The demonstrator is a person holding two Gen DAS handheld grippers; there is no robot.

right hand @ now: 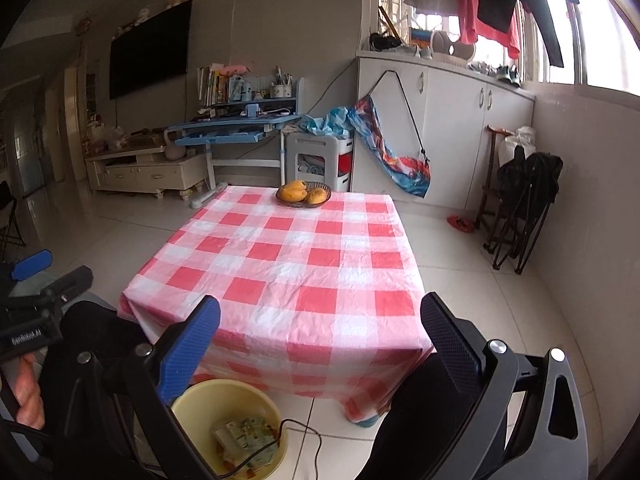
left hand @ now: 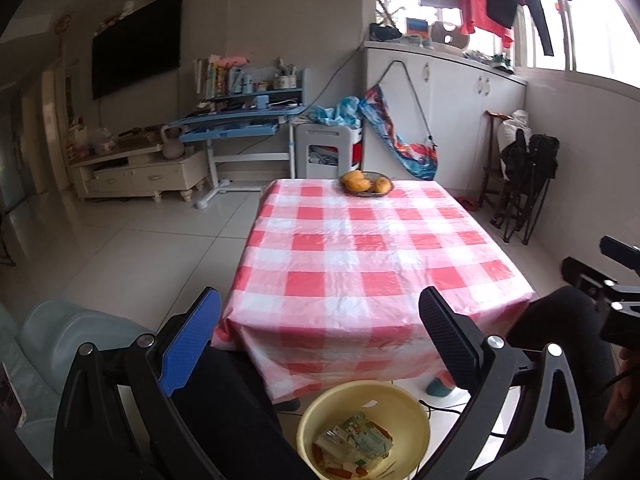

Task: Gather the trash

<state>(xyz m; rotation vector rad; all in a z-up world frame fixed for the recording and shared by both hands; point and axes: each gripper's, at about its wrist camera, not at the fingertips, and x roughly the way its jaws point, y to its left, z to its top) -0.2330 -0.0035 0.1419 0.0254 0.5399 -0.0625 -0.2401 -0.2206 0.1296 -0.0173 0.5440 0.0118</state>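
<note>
Left gripper (left hand: 320, 320): jaws spread wide, empty; blue and black textured pads.
Right gripper (right hand: 320, 326): likewise agape, nothing held.
Trash (left hand: 354, 446): crumpled wrappers inside round yellow plastic basin (left hand: 416, 412), on floor tiles before checked tablecloth (left hand: 360, 248).
Obscured: basin's near rim cut off; wrapper print illegible.

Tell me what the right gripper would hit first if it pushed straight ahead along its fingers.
Most likely the checked tablecloth: the open right gripper aims at the near part of the table. Nothing stands between the fingers and the cloth, though depth is hard to judge. The fruit bowl sits far behind.
</note>
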